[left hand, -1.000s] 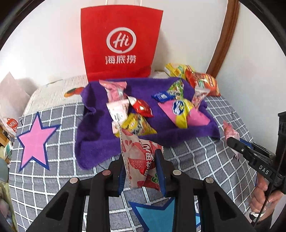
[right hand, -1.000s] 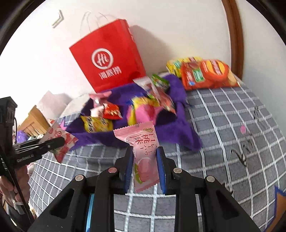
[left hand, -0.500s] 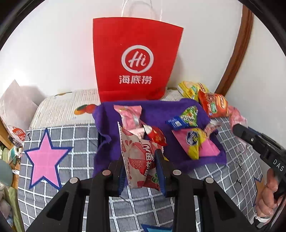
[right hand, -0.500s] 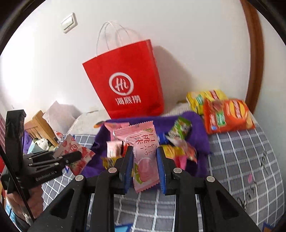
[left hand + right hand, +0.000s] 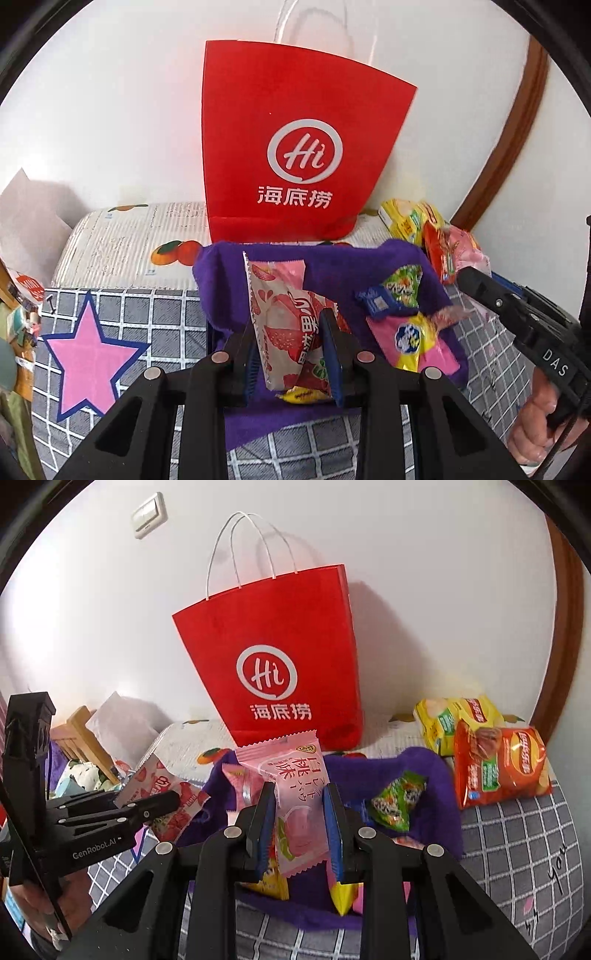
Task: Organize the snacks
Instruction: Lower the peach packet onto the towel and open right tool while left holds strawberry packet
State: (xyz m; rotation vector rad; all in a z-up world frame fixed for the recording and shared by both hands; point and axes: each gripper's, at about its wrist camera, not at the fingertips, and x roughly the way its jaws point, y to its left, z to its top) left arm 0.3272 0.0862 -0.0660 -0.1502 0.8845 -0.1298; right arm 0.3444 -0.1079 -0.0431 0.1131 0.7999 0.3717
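Above the purple towel (image 5: 369, 266), before the red bag (image 5: 273, 664), we see the left gripper (image 5: 291, 354) pinching a strawberry packet (image 5: 288, 325), the right gripper (image 5: 301, 827) a peach packet (image 5: 295, 794).

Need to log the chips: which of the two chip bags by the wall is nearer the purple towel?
The orange-red chip bag. It lies beside the purple towel, with the yellow chip bag behind it, closer to the wall.
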